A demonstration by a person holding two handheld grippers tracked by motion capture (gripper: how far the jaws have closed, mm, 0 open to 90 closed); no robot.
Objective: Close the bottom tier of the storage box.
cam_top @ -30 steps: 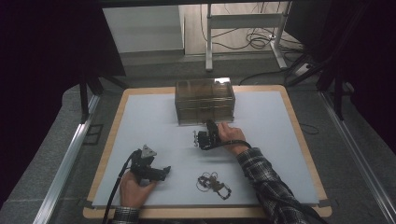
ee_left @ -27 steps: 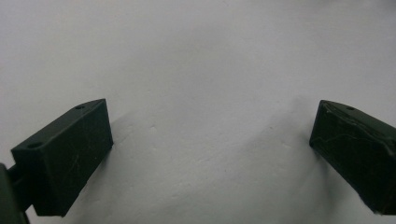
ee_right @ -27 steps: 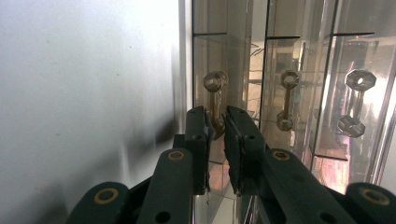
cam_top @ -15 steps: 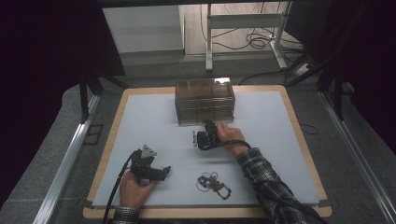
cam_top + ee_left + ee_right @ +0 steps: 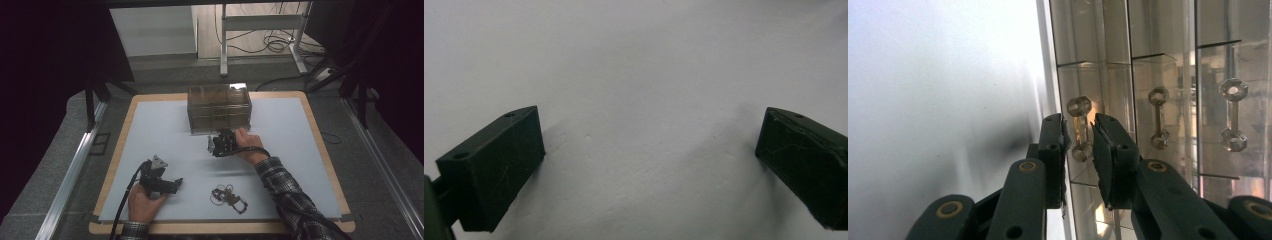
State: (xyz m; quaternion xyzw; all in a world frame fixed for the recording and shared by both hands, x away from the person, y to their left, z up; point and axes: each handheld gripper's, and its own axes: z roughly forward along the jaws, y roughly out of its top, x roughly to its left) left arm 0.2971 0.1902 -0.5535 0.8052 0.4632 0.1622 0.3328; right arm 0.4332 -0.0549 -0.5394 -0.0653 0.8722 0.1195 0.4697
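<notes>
Right claw (image 5: 1079, 150) stands at the front of a clear drawer box (image 5: 219, 107), its two black jaws nearly together with a narrow gap between them. Its jaws have just been opening a little. A clear drawer handle (image 5: 1079, 127) sits in that gap, its upper knob above the jaw tips at 12 o'clock; whether the pads press on the bar I cannot tell. In the right gripper view two more handles stand to the 3 o'clock side, a middle handle (image 5: 1158, 117) and a far handle (image 5: 1232, 115), each on its own drawer front.

From above, the right claw (image 5: 218, 144) lies just at 6 o'clock of the box, at its lowest drawer row, with the hand (image 5: 246, 142) behind it at 3 o'clock and a plaid sleeve (image 5: 292, 200) running down toward 5 o'clock. The box stands near the far edge of the pale mat (image 5: 165, 130), about at the mat's 12 o'clock.

Left claw (image 5: 172, 184) rests low on the mat at 7 o'clock of the box, well apart from it, held by the left hand (image 5: 142, 202). Its jaws stand wide apart with nothing between them, bare mat (image 5: 644, 75) showing in the gap.

A small tangle of metal pieces (image 5: 229, 196) lies on the mat between the two forearms, at 6 o'clock of the right claw and at 3 o'clock of the left claw.
</notes>
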